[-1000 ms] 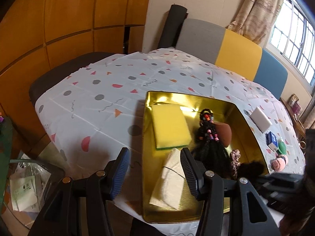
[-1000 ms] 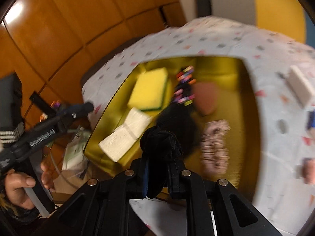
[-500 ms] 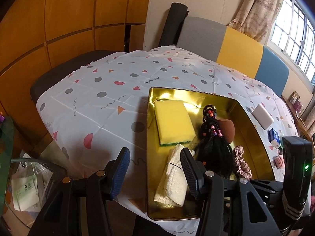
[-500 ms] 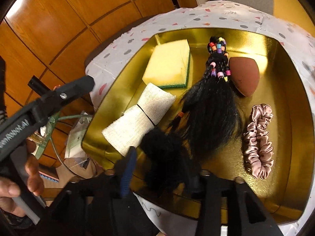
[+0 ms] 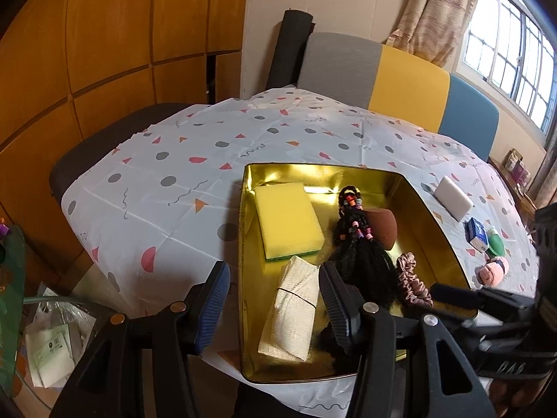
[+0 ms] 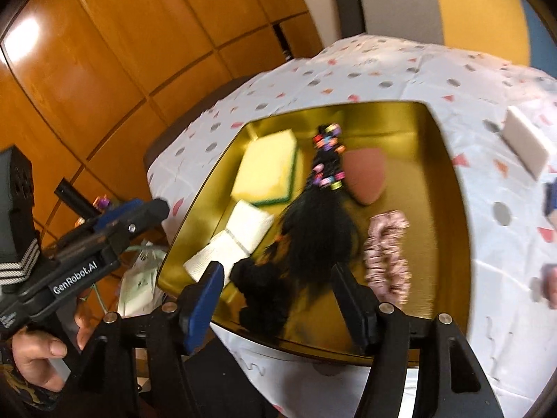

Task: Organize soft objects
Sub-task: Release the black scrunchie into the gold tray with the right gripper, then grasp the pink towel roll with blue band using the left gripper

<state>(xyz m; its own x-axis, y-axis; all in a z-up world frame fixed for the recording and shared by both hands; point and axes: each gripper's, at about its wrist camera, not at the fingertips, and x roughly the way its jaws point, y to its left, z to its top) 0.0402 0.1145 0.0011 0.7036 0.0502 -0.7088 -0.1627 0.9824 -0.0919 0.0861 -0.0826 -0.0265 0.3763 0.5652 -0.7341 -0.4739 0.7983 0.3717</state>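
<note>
Right gripper (image 6: pixel 275 287) over the near edge of the gold tray (image 6: pixel 449 188). Its jaws have just been opening and now stand apart; the black fluffy scrunchie (image 6: pixel 263 296) lies between them on the tray floor, near the front wall, with no pad pressing on it. Judged released.

Left gripper (image 5: pixel 273 301) hangs at the tray's near left corner, jaws apart, nothing between them; the folded cream cloth (image 5: pixel 294 310) lies in the tray beyond.

Already in the tray: yellow sponge (image 5: pixel 287 219), black beaded hairpiece (image 6: pixel 318 223), brown makeup sponge (image 6: pixel 365 177), pink scrunchie (image 6: pixel 386 256).

Still out on the counter (image 5: pixel 156 174), right of the tray: white foam block (image 5: pixel 454 198), a pink soft item (image 5: pixel 492 270), a small blue box (image 5: pixel 477 235) and a green item (image 5: pixel 496 244), which touch each other.

Handling, as judgement:
- White block probably light and squashy; take it across the short width, mid-length, so it does not pivot.
- Pink item looks like rolled fabric or a puff, hard to tell; pinch through the centre, as a loose edge may slip free.
- All of it light, nothing fragile; the main risk is dragging the thin tablecloth or nudging the box.
</note>
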